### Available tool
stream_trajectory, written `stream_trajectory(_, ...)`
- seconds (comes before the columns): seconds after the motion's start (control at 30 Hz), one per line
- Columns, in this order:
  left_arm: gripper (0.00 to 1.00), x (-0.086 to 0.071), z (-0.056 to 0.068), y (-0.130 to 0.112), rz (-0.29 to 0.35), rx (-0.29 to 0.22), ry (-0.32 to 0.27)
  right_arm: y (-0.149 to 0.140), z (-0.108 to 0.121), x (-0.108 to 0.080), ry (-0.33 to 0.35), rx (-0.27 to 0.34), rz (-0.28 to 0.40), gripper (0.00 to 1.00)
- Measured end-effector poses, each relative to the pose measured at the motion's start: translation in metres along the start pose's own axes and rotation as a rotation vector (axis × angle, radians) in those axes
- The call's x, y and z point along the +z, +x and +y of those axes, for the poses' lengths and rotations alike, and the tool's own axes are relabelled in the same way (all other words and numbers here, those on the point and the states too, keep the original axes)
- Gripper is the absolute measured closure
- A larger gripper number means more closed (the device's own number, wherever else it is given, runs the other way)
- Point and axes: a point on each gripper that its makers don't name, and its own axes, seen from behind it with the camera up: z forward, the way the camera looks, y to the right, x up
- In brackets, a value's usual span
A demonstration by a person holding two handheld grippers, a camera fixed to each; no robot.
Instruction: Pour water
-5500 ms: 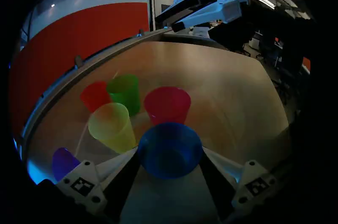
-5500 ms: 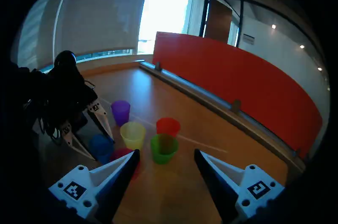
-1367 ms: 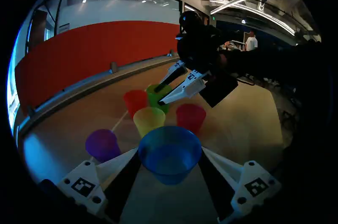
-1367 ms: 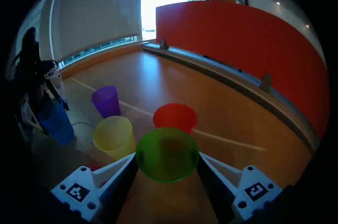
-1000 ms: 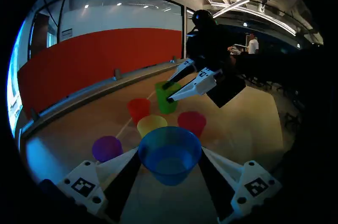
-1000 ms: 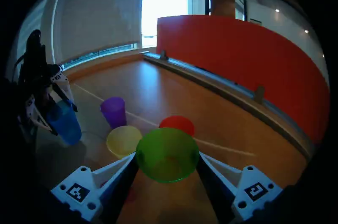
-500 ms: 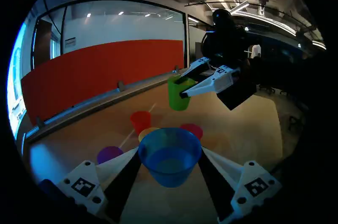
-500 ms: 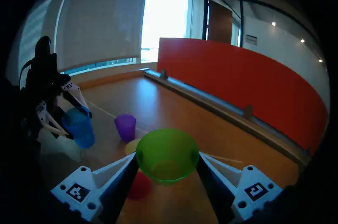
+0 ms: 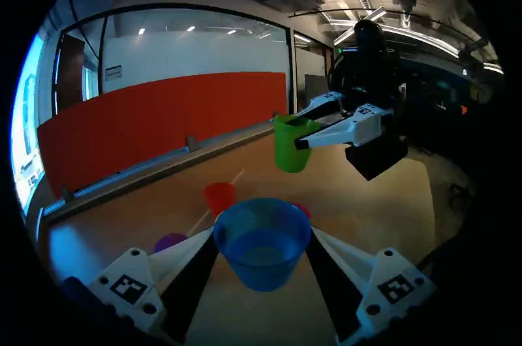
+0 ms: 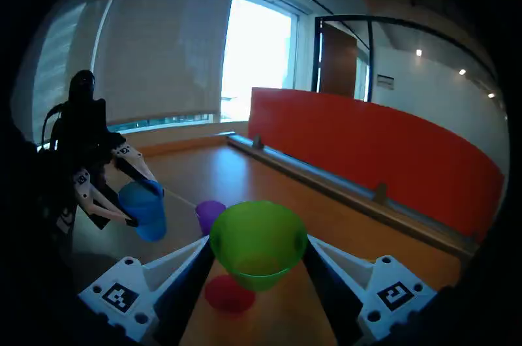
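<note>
My left gripper (image 9: 262,235) is shut on a translucent blue cup (image 9: 262,251), held upright above the wooden table (image 9: 365,209). My right gripper (image 10: 258,240) is shut on a translucent green cup (image 10: 258,245), also upright and lifted. In the left gripper view the green cup (image 9: 290,143) hangs farther off, up and right of the blue one, in the right gripper (image 9: 288,132). The right gripper view has the blue cup (image 10: 143,210) at the left in the left gripper (image 10: 145,204). I cannot tell whether either cup holds water.
On the table below stand a red cup (image 9: 220,196), a purple cup (image 10: 210,214) and a crimson cup (image 10: 228,294). A red partition (image 10: 391,157) with a rail runs along the table's far edge. A bright window (image 10: 258,59) lies beyond.
Both grippers have closed on their cups and lifted them; over the last second both cups rose higher above the cups left on the table.
</note>
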Motion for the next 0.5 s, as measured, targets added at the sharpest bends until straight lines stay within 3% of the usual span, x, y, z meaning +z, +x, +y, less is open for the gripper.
stream_trajectory(0.5, 0.13, -0.004, 0.004, 0.007, 0.022, 0.0, 0.006, 0.018, -0.01, -0.009, -0.002, 0.021, 0.128, 0.08)
